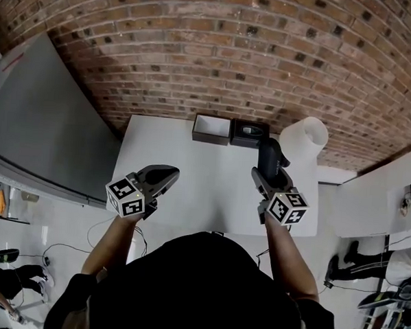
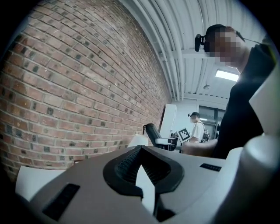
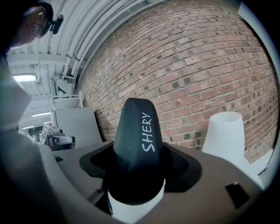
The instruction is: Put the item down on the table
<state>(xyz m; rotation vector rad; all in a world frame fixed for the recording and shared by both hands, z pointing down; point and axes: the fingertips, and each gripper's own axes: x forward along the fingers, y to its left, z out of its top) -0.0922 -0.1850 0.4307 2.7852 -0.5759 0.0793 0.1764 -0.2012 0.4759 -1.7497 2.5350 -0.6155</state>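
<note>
Item still aloft: a dark, rounded, matte case lettered "SHERY" (image 3: 136,144) sits pinched between the jaws of the right gripper (image 3: 140,168), its narrow end pointing forward toward the red brick wall (image 3: 197,65). In the head view the case (image 1: 270,155) hangs over the far right part of the white counter (image 1: 204,188), near a white cone-shaped lampshade (image 1: 304,140) and just in front of a black open box (image 1: 250,133) that stands beside a second open box with a pale inside (image 1: 212,128).

Whether the case touches the counter cannot be told from these views; it looks to be held clear of it. The left gripper (image 1: 156,178) waits over the counter's near left part, well apart, its jaws pressed together on nothing.

The put-down looks not yet done: lowering the case onto bare counter and releasing it remain.
</note>
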